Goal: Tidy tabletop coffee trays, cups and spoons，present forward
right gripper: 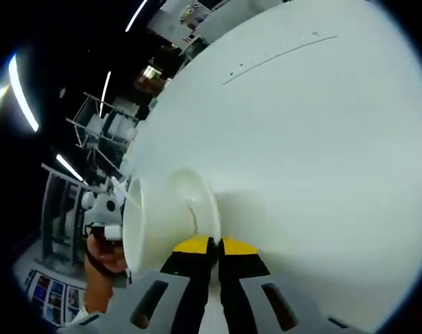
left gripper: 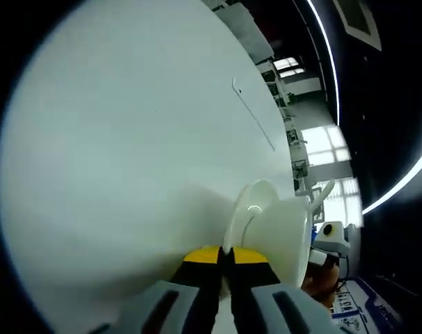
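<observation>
1. Left gripper view: left gripper [left gripper: 227,252] clenched on the thin rim of the saucer [left gripper: 247,205], yellow fingers [left gripper: 200,256] pressed together with the rim edge-on between them.
2. Cup [left gripper: 287,240] just right of the grip, touching the saucer's face; white bench [left gripper: 127,139] spread across the left of this rolled view.
3. Saucer plane in line with the fingers and running straight ahead from them, so any forward push likely to travel along it rather than tip it.
4. Beyond the cup, right gripper [left gripper: 329,240] close by. A thin white piece [left gripper: 322,195] juts above the cup: spoon or cup handle, cannot tell.
5. Right gripper view: right gripper [right gripper: 214,242] likewise shut on the saucer [right gripper: 193,198] rim, cup [right gripper: 136,229] now on the left side of the grip, bench [right gripper: 322,139] to the right.
6. Extra here: the saucer's broad curved face, not just its edge, plus a hand [right gripper: 106,259] under the left gripper [right gripper: 103,229] past the cup.
7. Both grippers equally near, each already on the rim; whether the saucer touches the bench or hangs above it, cannot tell.
</observation>
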Available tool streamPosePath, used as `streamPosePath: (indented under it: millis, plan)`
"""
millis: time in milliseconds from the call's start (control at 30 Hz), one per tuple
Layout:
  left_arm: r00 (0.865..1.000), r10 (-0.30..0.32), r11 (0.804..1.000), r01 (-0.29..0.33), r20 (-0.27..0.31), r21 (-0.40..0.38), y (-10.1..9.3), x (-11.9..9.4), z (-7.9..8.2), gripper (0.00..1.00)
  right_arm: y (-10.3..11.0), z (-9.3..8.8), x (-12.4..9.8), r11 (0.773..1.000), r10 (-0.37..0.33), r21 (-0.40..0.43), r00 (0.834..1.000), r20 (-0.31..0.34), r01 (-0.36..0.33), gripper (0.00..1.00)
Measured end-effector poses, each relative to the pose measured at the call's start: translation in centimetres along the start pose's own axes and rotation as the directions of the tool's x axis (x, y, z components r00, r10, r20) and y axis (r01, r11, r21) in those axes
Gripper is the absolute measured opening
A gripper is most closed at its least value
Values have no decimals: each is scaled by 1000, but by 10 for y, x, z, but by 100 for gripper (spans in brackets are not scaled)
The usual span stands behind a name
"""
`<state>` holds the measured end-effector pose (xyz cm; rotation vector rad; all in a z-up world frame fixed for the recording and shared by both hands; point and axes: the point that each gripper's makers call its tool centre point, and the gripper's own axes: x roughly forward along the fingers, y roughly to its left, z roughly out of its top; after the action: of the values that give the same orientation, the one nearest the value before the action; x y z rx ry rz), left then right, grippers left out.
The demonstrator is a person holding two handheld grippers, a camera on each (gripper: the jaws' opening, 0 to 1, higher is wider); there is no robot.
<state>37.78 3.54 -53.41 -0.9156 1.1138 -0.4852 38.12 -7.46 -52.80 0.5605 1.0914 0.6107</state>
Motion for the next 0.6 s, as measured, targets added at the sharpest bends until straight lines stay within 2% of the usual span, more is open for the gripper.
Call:
streamPosePath:
  millis: [267, 467, 600]
  plan:
    - [1000, 4, 1000, -4, 21, -1, 1, 12, 33, 5, -2, 29, 13, 1000, -17, -4, 999, 30, 17, 5]
    - [999, -8, 1000, 9, 35, -25, 6, 22, 48, 6, -9, 48, 24, 998, -56, -21, 998, 36, 57, 5]
    - [999, 6, 999, -4, 49, -32, 11, 28, 70, 6, -14, 58, 33, 998, -64, -7, 997, 38, 64, 5]
